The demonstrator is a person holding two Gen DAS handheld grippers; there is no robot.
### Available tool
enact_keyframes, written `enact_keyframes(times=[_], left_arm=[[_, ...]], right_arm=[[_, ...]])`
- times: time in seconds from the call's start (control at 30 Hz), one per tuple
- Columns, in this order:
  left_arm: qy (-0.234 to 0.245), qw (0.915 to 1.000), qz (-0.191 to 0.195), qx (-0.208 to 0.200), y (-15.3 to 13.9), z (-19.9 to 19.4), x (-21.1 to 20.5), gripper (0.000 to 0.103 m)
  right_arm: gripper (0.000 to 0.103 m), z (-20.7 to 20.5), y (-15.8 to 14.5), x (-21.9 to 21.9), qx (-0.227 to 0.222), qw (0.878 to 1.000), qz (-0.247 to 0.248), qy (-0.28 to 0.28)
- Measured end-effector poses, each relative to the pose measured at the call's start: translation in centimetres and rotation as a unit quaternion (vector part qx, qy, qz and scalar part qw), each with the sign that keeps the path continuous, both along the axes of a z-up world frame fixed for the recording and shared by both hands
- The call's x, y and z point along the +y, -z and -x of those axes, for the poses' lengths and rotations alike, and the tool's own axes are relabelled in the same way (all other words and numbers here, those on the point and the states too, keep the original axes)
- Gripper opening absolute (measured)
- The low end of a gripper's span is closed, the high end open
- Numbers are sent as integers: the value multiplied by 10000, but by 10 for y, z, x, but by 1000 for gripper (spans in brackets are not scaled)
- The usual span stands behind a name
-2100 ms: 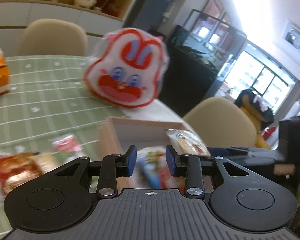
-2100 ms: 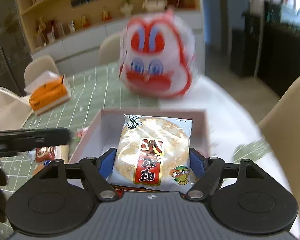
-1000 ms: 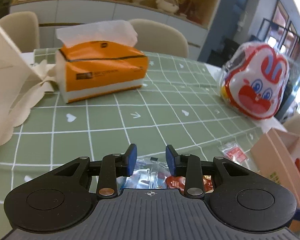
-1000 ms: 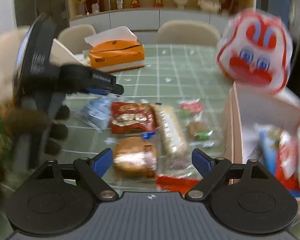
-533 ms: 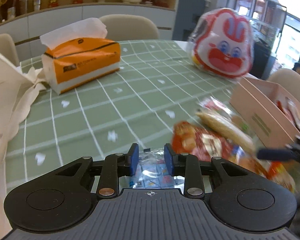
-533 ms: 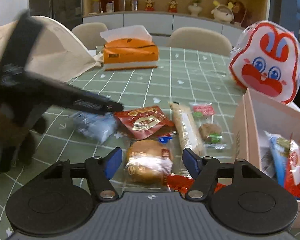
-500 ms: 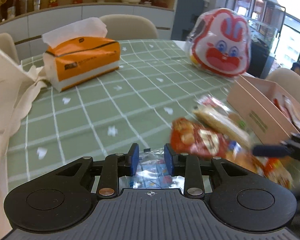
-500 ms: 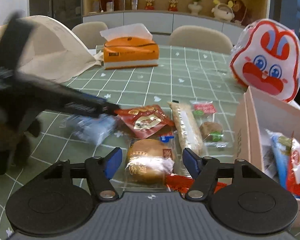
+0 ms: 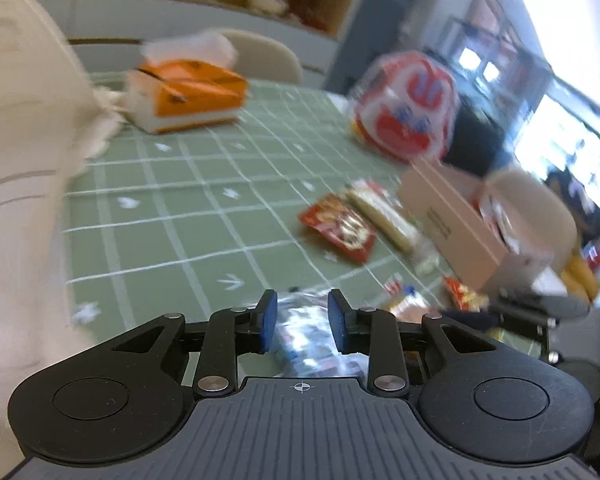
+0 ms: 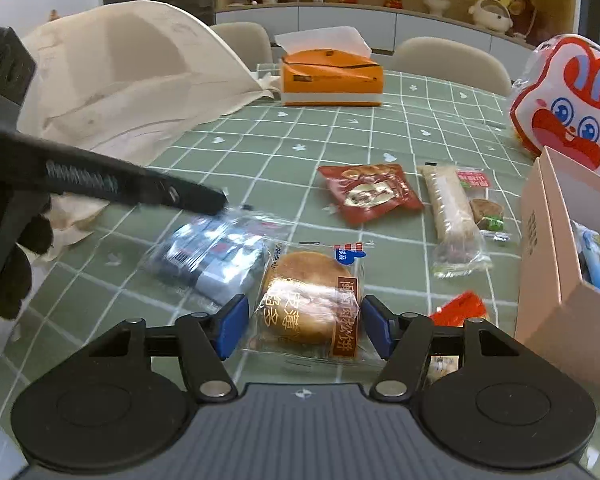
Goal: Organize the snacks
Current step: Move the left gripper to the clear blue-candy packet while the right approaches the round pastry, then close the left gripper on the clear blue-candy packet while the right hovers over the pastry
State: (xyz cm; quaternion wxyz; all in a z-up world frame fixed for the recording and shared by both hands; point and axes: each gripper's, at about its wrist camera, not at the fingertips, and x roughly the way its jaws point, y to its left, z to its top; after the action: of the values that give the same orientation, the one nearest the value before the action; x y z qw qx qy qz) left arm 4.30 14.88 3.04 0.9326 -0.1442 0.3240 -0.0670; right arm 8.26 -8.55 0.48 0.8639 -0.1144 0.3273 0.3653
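Where a second ago the right gripper (image 10: 304,330) stood wide, its jaws have been closing and now flank the round pastry (image 10: 310,298) in crinkly clear wrap on the table (image 10: 260,152), seemingly not yet pressing. The left gripper (image 9: 299,322), jaws narrow after closing, pinches the glossy blue pack (image 10: 212,254) beside it.

Six snack packets lie loose on the counter (image 10: 300,136) ahead of the tongs: one blue packet (image 10: 212,258), one round cake (image 10: 312,300), one red pouch (image 10: 370,192), one long bar (image 10: 454,216), one small sweet (image 10: 486,210), one red wrapper (image 10: 460,306). One box (image 10: 556,264), one tissue pack (image 10: 330,76), one rabbit bag (image 10: 568,108).
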Motion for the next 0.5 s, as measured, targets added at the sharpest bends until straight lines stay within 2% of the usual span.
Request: enact_keyframes(times=[0.1, 0.2, 0.33, 0.4, 0.5], left_arm=[[-406, 9991, 107, 80, -5, 12, 7, 32], [-428, 9983, 315, 232, 0, 8, 7, 32], [-168, 9992, 29, 366, 9, -2, -13, 33], [-83, 9990, -282, 338, 9, -7, -26, 35], [22, 9975, -673, 206, 5, -6, -43, 36]], right_arm=[[63, 1, -4, 3, -58, 9998, -82, 153], [63, -2, -6, 4, -186, 9994, -100, 281], [64, -6, -2, 0, -176, 9988, -6, 467], [64, -11, 0, -3, -242, 9969, 126, 738], [64, -11, -3, -16, -322, 9952, 32, 926]])
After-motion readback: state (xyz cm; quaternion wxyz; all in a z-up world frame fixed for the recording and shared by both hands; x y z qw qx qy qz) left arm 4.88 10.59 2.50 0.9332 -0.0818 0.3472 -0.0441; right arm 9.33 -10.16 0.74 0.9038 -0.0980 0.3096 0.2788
